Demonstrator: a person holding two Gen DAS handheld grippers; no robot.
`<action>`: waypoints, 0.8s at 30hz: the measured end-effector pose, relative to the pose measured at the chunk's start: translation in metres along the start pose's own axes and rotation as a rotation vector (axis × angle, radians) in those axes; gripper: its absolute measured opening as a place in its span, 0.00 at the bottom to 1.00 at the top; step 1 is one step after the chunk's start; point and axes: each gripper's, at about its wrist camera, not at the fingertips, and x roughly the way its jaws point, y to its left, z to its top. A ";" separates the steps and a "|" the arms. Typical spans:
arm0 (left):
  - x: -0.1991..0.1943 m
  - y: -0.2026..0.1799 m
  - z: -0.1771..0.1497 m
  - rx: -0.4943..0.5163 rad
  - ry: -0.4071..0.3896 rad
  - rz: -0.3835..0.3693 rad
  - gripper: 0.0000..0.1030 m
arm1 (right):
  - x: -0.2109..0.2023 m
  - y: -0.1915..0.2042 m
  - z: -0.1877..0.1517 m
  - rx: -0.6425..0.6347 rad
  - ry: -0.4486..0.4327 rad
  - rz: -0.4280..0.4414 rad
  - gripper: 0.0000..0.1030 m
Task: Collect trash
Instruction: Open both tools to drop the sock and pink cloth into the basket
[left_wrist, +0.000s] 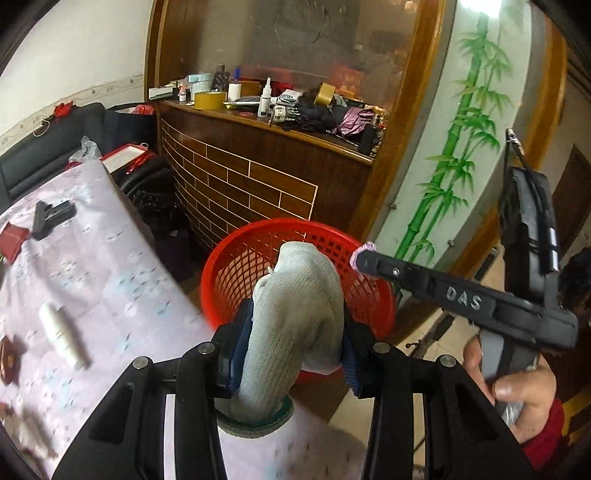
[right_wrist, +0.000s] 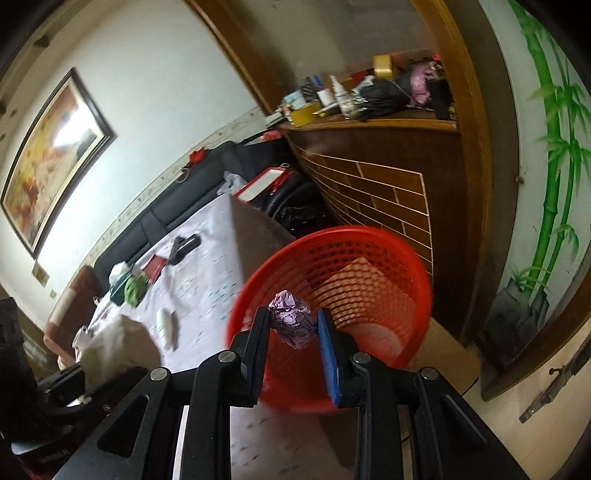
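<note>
Trash pinched for dumping: grey sock (left_wrist: 295, 317) in left claw (left_wrist: 291, 350), crumpled purple wrapper (right_wrist: 291, 325) in right claw (right_wrist: 293, 332), red basket (right_wrist: 406, 258) at twelve o'clock.

The red mesh basket (left_wrist: 258, 251) is partly hidden behind the grey knit glove (left_wrist: 295, 314) at lower centre. In the right wrist view, the basket's near rim is motion-blurred. Small items at the left edge of the tablecloth (left_wrist: 110, 266) are cut off and blurred beyond telling.

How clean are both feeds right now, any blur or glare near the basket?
Left wrist: basket and sock fairly sharp, table edge smeared, fisheye bends the cabinet. Right wrist: basket rim motion-blurred, paper wad sharp, glare on the painting.
</note>
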 end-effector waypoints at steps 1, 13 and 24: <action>0.008 0.000 0.005 -0.012 -0.004 0.007 0.42 | 0.003 -0.007 0.005 0.012 0.001 -0.003 0.27; 0.004 0.022 0.004 -0.103 -0.026 0.053 0.68 | 0.025 -0.041 0.030 0.079 -0.004 -0.011 0.50; -0.088 0.055 -0.074 -0.041 -0.140 0.378 0.73 | -0.002 0.013 -0.008 -0.035 -0.029 0.000 0.57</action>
